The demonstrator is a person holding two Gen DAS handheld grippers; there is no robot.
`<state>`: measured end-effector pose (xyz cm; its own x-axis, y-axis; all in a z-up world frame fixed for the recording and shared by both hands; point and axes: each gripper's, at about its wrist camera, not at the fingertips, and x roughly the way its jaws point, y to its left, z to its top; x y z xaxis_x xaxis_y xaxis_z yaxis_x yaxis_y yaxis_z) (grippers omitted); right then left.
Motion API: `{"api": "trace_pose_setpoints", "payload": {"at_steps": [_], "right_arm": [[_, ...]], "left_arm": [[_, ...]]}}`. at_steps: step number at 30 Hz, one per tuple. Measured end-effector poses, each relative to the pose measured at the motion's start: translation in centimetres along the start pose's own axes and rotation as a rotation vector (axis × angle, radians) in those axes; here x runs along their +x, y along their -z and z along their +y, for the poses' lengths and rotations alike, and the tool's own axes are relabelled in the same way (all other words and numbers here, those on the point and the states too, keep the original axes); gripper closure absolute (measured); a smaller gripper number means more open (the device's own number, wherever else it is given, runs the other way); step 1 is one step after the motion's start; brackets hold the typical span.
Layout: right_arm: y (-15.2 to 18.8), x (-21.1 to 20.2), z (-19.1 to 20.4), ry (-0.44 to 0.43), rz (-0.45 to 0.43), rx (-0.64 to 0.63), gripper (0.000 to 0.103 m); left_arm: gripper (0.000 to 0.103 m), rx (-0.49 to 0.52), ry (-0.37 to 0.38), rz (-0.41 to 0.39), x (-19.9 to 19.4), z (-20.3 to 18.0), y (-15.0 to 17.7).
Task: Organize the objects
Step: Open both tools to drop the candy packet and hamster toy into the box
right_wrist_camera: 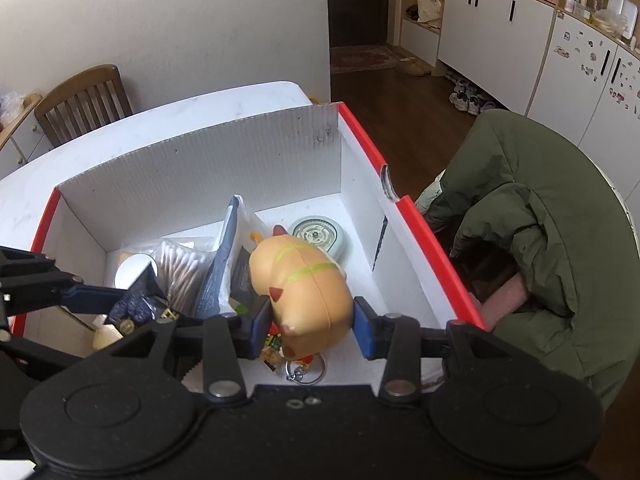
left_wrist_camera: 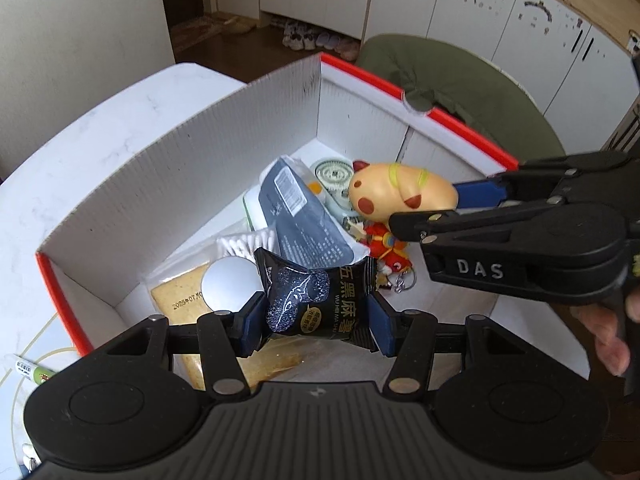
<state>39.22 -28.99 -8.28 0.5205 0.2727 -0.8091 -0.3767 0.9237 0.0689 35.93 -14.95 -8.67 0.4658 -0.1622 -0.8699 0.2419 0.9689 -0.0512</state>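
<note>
A white cardboard box with red rim (left_wrist_camera: 224, 128) (right_wrist_camera: 424, 216) stands on a white table. My left gripper (left_wrist_camera: 314, 326) is shut on a black snack packet (left_wrist_camera: 316, 300), held over the box's near side. My right gripper (right_wrist_camera: 310, 328) is shut on a tan capybara toy (right_wrist_camera: 308, 292) (left_wrist_camera: 396, 194) with a small red figure and keyring hanging below (right_wrist_camera: 298, 364), held inside the box. The right gripper also shows in the left wrist view (left_wrist_camera: 460, 204), and the left gripper's finger in the right wrist view (right_wrist_camera: 88, 294).
In the box lie a dark blue pouch (left_wrist_camera: 300, 216), cotton swabs (right_wrist_camera: 184, 268), a round silver lid (left_wrist_camera: 228, 284), a biscuit pack (left_wrist_camera: 180, 296) and a round green-white disc (right_wrist_camera: 318, 236). A green jacket (right_wrist_camera: 540, 220) drapes a chair to the right. A marker (left_wrist_camera: 30, 370) lies on the table.
</note>
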Motion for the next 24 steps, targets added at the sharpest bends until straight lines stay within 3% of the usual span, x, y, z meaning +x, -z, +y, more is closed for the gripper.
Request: {"api": "trace_pose_setpoints", "payload": {"at_steps": [9, 13, 18, 24], "right_arm": [[-0.2, -0.2, -0.3, -0.025, 0.001, -0.013, 0.059], [-0.1, -0.4, -0.4, -0.036, -0.002, -0.016, 0.058], [-0.1, -0.8, -0.6, -0.037, -0.016, -0.007, 0.049], [0.0, -1.7, -0.5, -0.041, -0.031, -0.004, 0.047]], "left_arm": [[0.045, -0.067, 0.045, 0.046, 1.2, 1.1, 0.2], [0.038, -0.074, 0.055, 0.027, 0.9, 1.2, 0.4], [0.038, -0.091, 0.07, -0.007, 0.2, 1.4, 0.7], [0.038, -0.109, 0.064, -0.056, -1.2, 1.6, 1.0]]}}
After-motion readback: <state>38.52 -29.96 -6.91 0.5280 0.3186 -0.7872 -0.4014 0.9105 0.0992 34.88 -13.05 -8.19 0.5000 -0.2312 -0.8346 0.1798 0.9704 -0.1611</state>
